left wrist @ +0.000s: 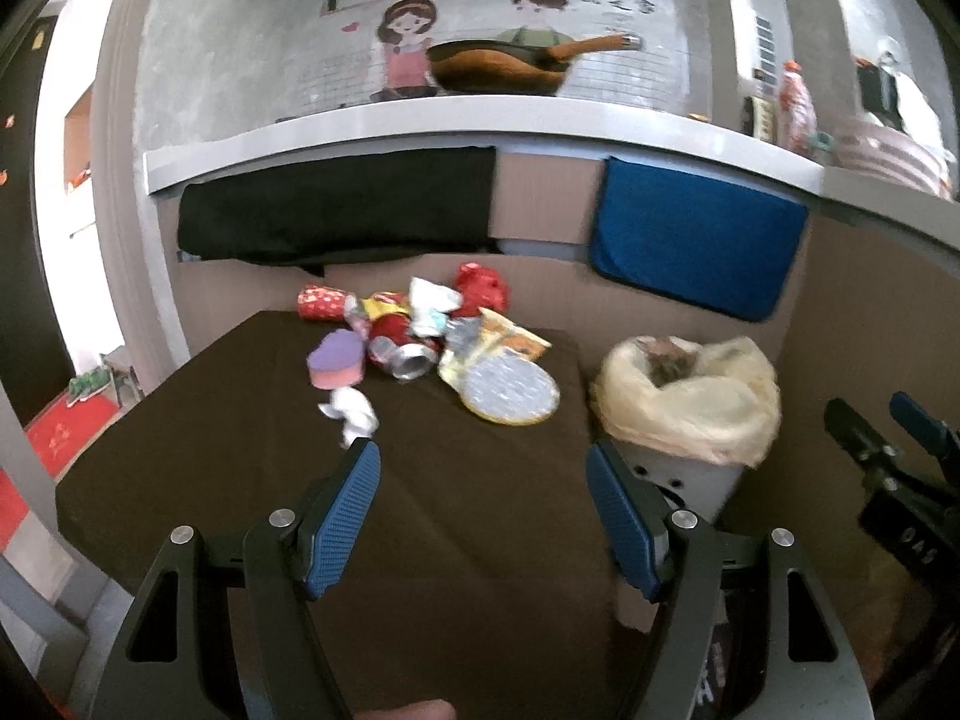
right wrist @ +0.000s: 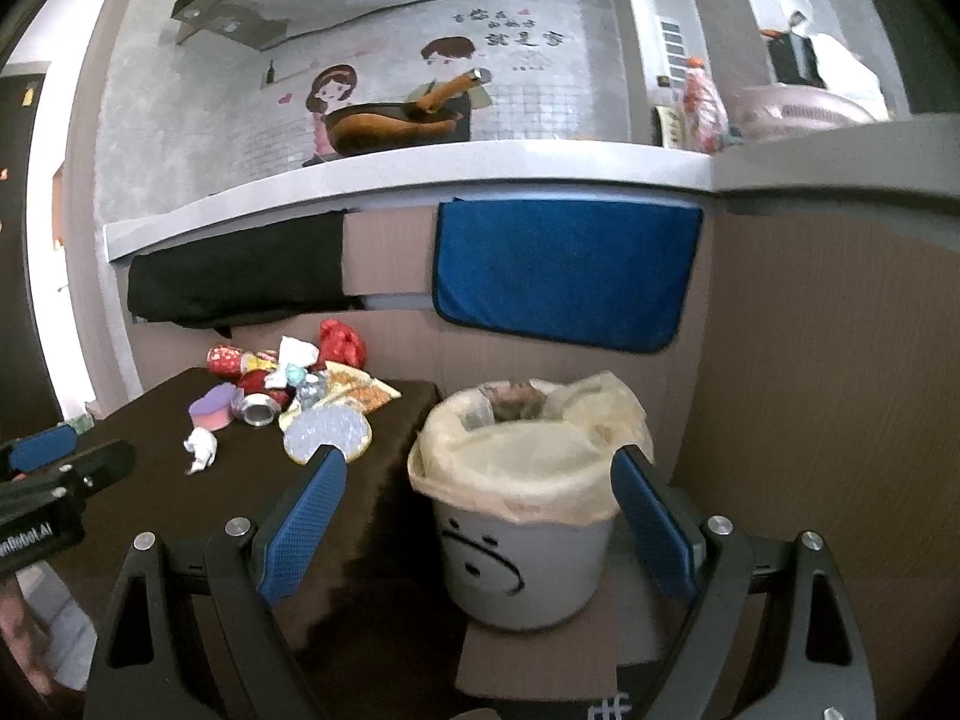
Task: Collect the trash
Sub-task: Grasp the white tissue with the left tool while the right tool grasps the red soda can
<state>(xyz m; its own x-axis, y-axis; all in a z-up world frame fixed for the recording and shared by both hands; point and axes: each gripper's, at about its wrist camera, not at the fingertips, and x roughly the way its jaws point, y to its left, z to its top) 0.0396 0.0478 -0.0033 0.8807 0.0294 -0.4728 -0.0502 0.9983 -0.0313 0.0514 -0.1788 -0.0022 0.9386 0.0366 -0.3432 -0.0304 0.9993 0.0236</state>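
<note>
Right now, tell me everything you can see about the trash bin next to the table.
The trash bin is a round, pale grey tub, plastic by its look, with a drawn frowning face on its front. A thin cream bag liner is folded loosely over its rim, with some dark rubbish showing inside. It stands upright beside the right edge of the dark brown table, on a brownish board. Neither gripper touches it.

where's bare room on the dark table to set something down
The near half of the table is bare, from the crumpled white paper back to the near edge. The left strip beside the purple sponge is free. The far middle is crowded with trash around the crushed can.
</note>
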